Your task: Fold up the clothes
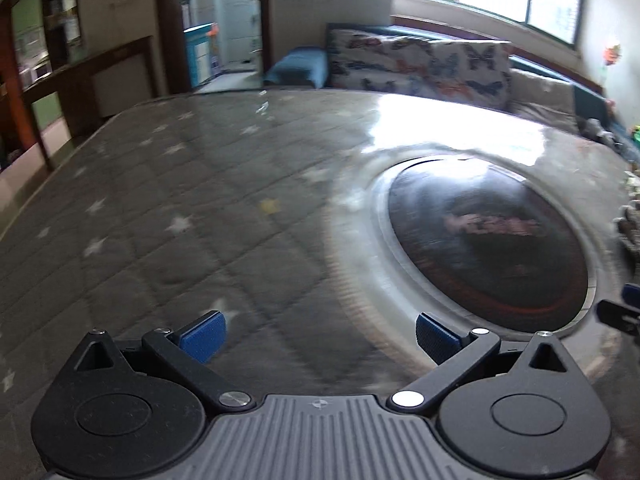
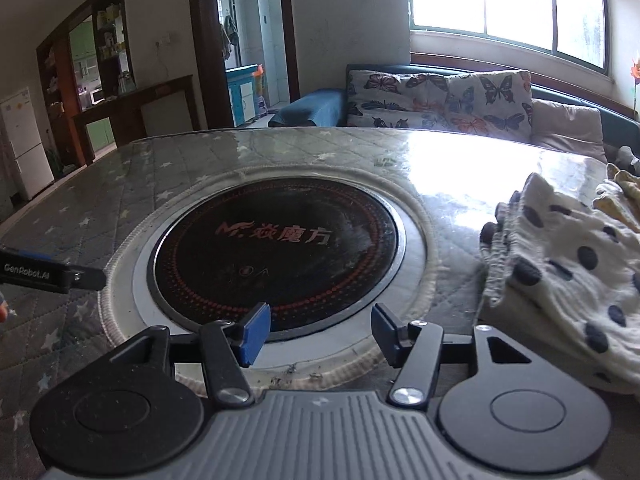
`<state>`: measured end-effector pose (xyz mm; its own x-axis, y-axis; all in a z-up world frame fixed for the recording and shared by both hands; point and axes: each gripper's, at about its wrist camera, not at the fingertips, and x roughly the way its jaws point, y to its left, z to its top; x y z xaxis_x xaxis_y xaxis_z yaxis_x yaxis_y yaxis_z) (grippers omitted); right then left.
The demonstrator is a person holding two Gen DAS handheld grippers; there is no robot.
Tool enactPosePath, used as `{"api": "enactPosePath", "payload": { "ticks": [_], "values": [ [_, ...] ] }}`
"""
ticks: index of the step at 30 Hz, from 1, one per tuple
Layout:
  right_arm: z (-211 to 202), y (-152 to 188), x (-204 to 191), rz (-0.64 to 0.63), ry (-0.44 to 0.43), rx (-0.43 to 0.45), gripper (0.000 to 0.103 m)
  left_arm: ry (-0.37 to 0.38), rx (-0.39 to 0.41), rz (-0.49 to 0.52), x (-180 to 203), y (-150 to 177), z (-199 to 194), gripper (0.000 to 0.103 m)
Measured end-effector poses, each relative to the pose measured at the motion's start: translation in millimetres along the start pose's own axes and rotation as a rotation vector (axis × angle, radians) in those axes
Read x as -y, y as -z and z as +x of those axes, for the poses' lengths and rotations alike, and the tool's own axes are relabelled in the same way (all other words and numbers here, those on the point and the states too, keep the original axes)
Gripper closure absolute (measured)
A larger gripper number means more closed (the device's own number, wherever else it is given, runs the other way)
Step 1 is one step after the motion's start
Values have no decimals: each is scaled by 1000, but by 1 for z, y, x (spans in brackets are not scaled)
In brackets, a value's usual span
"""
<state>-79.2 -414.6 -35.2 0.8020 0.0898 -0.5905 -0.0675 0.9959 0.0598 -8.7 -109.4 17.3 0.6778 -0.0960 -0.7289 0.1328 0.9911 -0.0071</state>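
The left gripper (image 1: 318, 336) is being held wide open above the quilted table cover (image 1: 168, 200), nothing being gripped between its blue pads (image 1: 204, 336); the picture from this side is being smeared by motion blur, so fine detail cannot be told; the round black cooktop (image 1: 488, 240) is being seen to the right of the gripper, set into the table inside a pale ring.

The right gripper (image 2: 318, 332) is being held partly open, its jaws set closer together than the left pair, and nothing is being gripped; it is being kept over the near rim of the cooktop (image 2: 276, 252), where red lettering is being shown on the black glass; the tip of the left gripper (image 2: 52, 272) is being caught at the left edge of this view.

The clothes are lying on the right side of the table, apart from both grippers; a white garment with dark dots (image 2: 560, 272) is being seen bunched up just right of the cooktop's ring, and a yellowish cloth (image 2: 620, 196) is lying behind it at the far right.

Beyond the far edge of the table, a butterfly cushion (image 2: 440, 96) is being propped under the window (image 2: 508, 4).
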Motion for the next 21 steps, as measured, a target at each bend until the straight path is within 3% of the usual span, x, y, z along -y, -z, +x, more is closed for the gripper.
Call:
{"api": "enactPosePath", "payload": {
  "ticks": [12, 17, 21],
  "values": [
    [21, -1, -4, -14, 18, -7, 34, -72, 74, -21, -25, 3, 7, 0],
    [29, -5, -6, -27, 25, -23, 27, -56, 86, 38, -26, -3, 11, 0],
    [35, -9, -9, -25, 22, -24, 25, -85, 103, 60, -30, -5, 13, 0]
  ]
}}
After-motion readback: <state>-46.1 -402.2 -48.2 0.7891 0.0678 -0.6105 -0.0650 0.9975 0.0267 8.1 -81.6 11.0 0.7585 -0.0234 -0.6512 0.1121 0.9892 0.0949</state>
